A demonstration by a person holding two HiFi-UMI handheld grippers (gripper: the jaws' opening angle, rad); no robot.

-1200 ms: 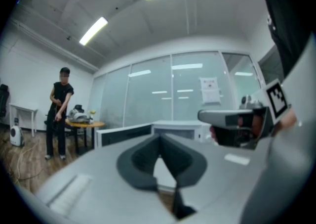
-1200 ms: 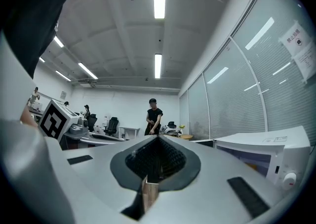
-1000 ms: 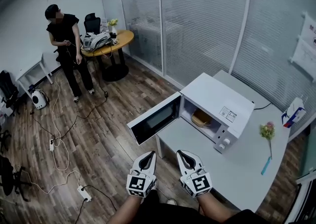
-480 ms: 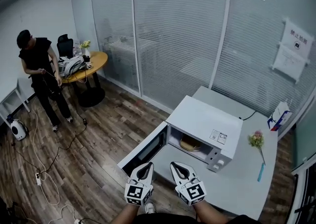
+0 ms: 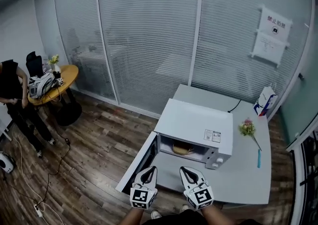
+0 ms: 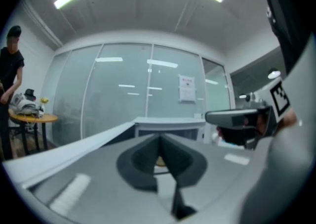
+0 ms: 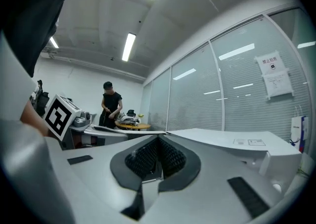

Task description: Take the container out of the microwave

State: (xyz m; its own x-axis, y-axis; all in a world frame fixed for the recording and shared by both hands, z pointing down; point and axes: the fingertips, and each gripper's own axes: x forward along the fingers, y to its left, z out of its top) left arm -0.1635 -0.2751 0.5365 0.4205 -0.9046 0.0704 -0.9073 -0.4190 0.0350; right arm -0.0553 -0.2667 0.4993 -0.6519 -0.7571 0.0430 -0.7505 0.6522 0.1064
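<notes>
The right gripper [image 7: 159,141] points level, its jaws pressed together with nothing between the ribbed dark pads [image 7: 173,157]. To its right spreads the white top of the microwave [image 7: 222,136], with a small label on it. At the near left is a marker cube [image 7: 59,114]. Far off, a person [image 7: 111,105] in black stands at a round wooden surface [image 7: 134,126]. A paper sign [image 7: 273,75] hangs on the glass wall [image 7: 197,94].

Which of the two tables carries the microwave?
The white rectangular desk by the glass partition; the microwave sits on it, door open. The round wooden table stands far left.
</notes>
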